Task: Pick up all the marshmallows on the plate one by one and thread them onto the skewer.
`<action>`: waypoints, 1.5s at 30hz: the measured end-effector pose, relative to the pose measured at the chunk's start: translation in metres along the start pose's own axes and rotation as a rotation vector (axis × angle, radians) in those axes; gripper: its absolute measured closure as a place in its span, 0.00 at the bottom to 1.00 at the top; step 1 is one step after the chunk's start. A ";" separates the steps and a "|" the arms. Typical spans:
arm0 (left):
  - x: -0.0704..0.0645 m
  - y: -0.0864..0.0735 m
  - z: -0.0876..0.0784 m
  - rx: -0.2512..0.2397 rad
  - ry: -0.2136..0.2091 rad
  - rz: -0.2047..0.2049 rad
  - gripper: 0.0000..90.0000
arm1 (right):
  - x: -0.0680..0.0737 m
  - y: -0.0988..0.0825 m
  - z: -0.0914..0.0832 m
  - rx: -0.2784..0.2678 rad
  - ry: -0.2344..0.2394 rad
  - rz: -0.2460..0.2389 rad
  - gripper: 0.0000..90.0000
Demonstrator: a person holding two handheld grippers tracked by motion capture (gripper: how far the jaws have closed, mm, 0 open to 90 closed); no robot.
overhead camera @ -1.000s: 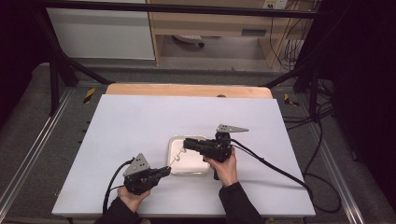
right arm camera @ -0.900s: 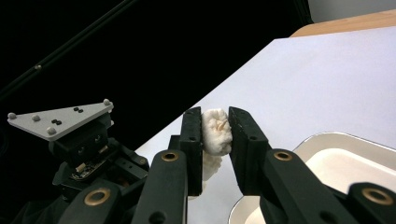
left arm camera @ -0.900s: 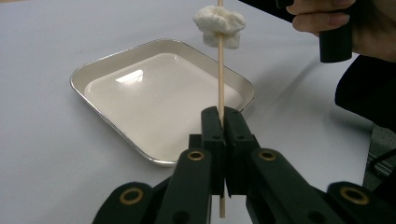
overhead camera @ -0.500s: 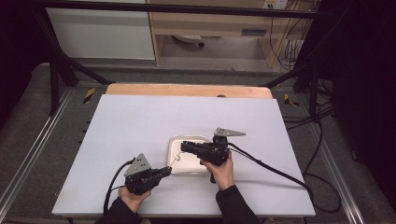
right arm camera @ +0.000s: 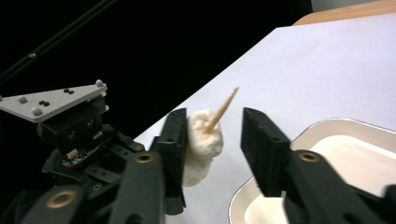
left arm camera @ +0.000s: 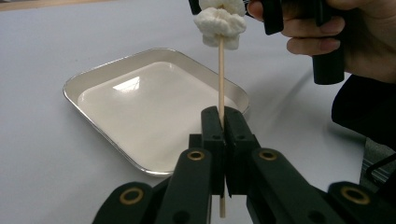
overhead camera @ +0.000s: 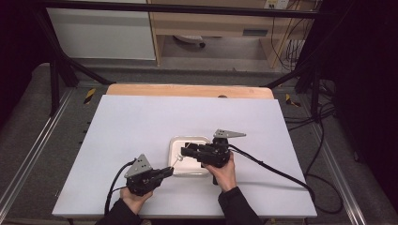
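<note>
Skewer (left arm camera: pixel 221 74) w/ marshmallow (right arm camera: pixel 201 140), clamped by left hand-held gripper (left arm camera: pixel 220 122).

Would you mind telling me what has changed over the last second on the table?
The right gripper has drifted slightly toward the person over the tray; its jaws now stand open around the marshmallow on the skewer. The left gripper stayed put, clamped on the skewer, and the tray has not moved.
</note>
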State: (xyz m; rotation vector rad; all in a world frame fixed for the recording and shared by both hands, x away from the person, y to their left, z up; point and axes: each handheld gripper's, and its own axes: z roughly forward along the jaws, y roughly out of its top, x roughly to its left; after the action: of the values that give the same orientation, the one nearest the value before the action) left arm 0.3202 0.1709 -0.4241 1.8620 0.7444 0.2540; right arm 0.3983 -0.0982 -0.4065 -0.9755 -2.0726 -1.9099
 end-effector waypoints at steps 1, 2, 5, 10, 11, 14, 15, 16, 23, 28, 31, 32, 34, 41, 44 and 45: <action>0.000 0.000 0.000 -0.006 -0.002 0.000 0.98 | 0.000 0.001 -0.001 -0.001 -0.004 -0.001 0.61; 0.000 0.000 0.000 -0.008 -0.002 0.002 0.98 | 0.000 0.001 -0.001 -0.001 -0.004 -0.001 0.61; 0.000 0.000 -0.001 -0.008 0.002 0.004 0.98 | 0.001 0.002 -0.002 -0.006 -0.019 -0.014 0.55; 0.001 0.000 0.000 -0.013 -0.003 0.012 0.99 | 0.002 0.002 -0.003 0.001 -0.026 -0.031 0.48; 0.001 0.000 0.000 -0.013 -0.003 0.012 0.99 | 0.002 0.002 -0.003 0.000 -0.026 -0.036 0.47; 0.004 -0.001 0.001 0.004 -0.002 -0.012 0.99 | 0.004 0.004 -0.005 -0.010 -0.008 -0.045 0.39; 0.004 -0.001 0.001 0.004 -0.002 -0.012 0.99 | 0.005 0.004 -0.006 -0.012 -0.013 -0.053 0.36; 0.003 0.000 0.001 0.000 -0.002 -0.005 0.99 | 0.005 0.005 -0.007 -0.010 -0.018 -0.061 0.34; 0.003 0.000 0.001 0.007 0.004 0.004 0.98 | 0.006 0.004 -0.011 0.041 -0.075 -0.119 0.16; 0.004 0.000 0.000 0.011 0.004 0.002 0.98 | 0.003 0.002 -0.016 0.104 -0.123 -0.155 0.07; 0.004 0.000 0.000 0.018 0.006 0.008 0.98 | 0.001 0.001 -0.019 0.115 -0.139 -0.160 0.05; 0.004 0.000 0.000 0.024 0.006 0.013 0.98 | -0.001 -0.001 -0.023 0.129 -0.157 -0.171 0.04; 0.004 0.000 0.000 0.027 0.005 0.013 0.98 | -0.003 -0.002 -0.027 0.139 -0.170 -0.179 0.04; 0.005 0.001 0.001 0.044 0.006 0.010 0.98 | -0.015 -0.012 -0.045 0.208 -0.257 -0.246 0.01; 0.006 0.002 0.000 0.058 0.021 0.007 0.98 | -0.020 -0.016 -0.052 0.233 -0.282 -0.261 0.01; 0.006 0.002 0.000 0.058 0.021 0.007 0.98 | -0.022 -0.018 -0.055 0.242 -0.293 -0.269 0.01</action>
State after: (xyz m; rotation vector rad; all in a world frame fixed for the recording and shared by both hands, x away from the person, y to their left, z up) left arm 0.3258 0.1742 -0.4227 1.9195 0.7664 0.2596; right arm 0.3887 -0.1569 -0.4235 -1.0118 -2.6492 -1.6482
